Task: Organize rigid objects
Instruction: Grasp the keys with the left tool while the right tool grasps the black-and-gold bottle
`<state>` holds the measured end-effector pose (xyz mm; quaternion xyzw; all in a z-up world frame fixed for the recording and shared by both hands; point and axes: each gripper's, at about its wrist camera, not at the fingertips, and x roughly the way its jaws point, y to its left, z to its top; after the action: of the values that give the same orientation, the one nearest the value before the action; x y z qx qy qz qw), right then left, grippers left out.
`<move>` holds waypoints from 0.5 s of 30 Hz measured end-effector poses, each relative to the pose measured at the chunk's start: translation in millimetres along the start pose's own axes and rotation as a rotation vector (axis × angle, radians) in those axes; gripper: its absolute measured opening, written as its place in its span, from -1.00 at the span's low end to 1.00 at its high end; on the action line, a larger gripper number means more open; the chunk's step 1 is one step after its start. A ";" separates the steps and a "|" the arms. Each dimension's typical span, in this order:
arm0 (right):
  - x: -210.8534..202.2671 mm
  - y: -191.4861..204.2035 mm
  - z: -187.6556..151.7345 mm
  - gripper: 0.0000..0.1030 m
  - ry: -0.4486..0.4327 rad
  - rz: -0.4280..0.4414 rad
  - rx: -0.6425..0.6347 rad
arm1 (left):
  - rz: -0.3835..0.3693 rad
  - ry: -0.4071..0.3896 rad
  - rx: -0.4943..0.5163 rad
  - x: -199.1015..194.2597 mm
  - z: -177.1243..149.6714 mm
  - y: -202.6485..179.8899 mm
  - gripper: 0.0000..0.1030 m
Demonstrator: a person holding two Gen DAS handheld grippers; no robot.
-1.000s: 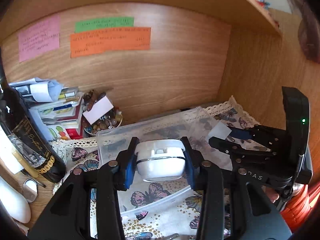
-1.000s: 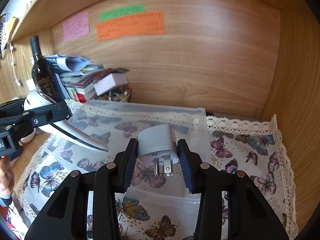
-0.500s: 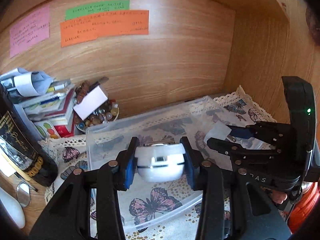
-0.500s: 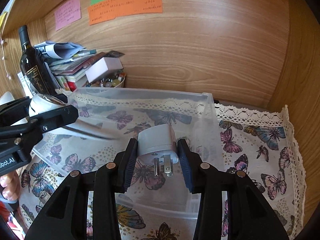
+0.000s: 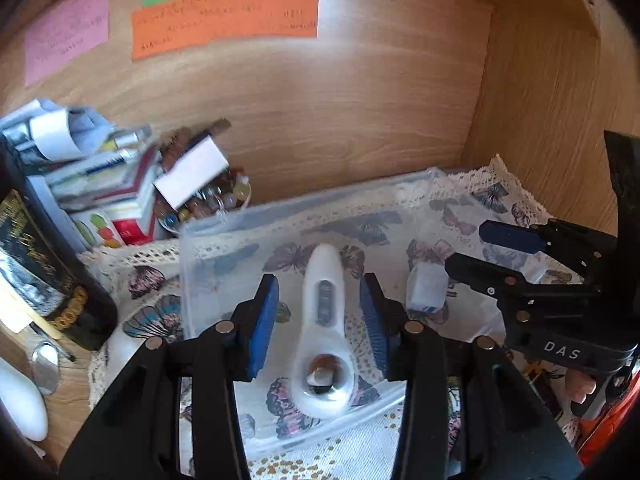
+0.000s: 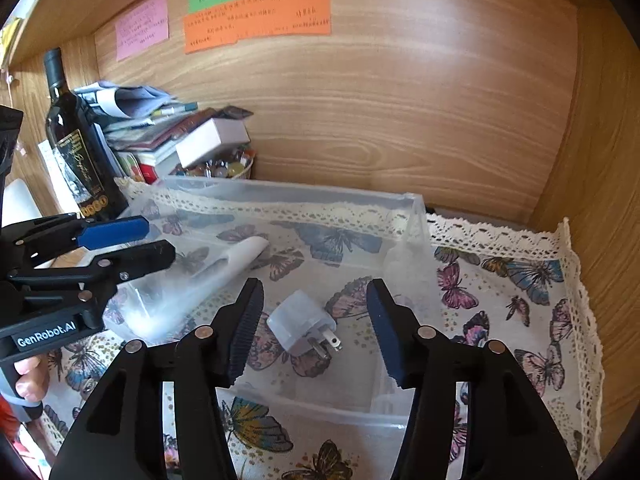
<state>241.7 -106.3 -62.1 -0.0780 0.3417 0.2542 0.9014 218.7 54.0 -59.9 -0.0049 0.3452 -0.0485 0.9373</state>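
A clear plastic bin point(image 5: 208, 236) point(image 6: 412, 216) stands on the butterfly cloth. A white handheld magnifier-like tool point(image 5: 324, 320) lies in it, blurred in the right wrist view point(image 6: 224, 272). A white plug adapter point(image 6: 304, 324) lies in the bin too; it also shows in the left wrist view point(image 5: 426, 292). My left gripper point(image 5: 320, 312) is open above the tool, holding nothing. My right gripper point(image 6: 316, 320) is open above the adapter, holding nothing.
A dark wine bottle point(image 6: 76, 148) stands at the left by a stack of books and papers point(image 6: 152, 128) and a bowl of beads point(image 6: 224, 168). Wooden walls close the back and right. Coloured notes point(image 6: 256, 16) hang on the back wall.
Both grippers have opened. The white tool dropped from the left gripper and the adapter from the right gripper; both now lie in the bin.
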 end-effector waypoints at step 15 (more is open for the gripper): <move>-86.2 -1.3 -26.8 0.38 -0.127 -0.049 0.017 | 0.085 -0.132 0.003 -83.0 -22.4 -8.0 0.86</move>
<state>172.0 -150.8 -25.9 -0.0625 0.2840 0.2334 0.9279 140.6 54.4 -22.9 0.0078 0.2823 -0.0085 0.9593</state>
